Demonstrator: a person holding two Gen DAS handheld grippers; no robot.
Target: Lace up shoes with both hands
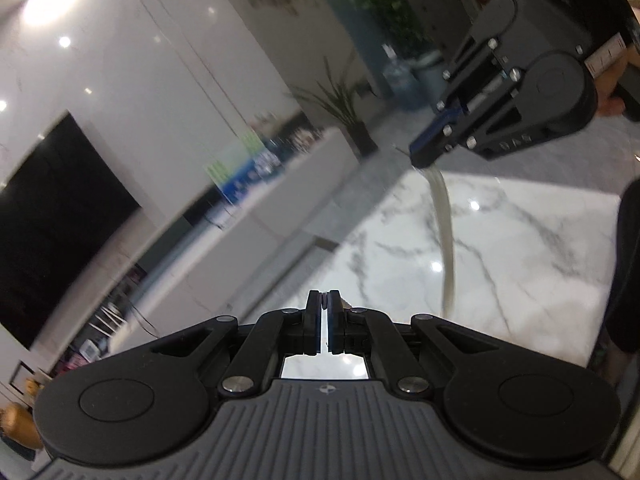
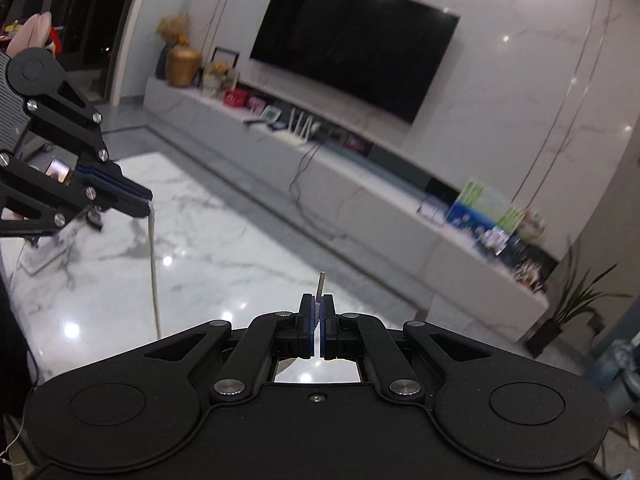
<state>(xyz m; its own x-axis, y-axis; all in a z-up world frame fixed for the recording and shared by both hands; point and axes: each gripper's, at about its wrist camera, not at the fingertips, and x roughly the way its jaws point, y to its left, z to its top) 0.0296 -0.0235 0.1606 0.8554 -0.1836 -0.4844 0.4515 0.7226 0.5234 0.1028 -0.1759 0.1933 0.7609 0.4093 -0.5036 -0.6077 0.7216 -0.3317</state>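
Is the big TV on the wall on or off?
Off, it seems. The TV screen is uniformly black in the right wrist view, showing no picture, only faint reflections of the room.

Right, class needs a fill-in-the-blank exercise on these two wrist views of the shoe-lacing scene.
1. Both tongs, left and right, are ____.
2. Each grips an end of a pale ____.
3. From the right tongs, the lace hangs over a white ____ table.
4. On the far wall hangs a dark ____.

Missing: shut; lace; marble; television
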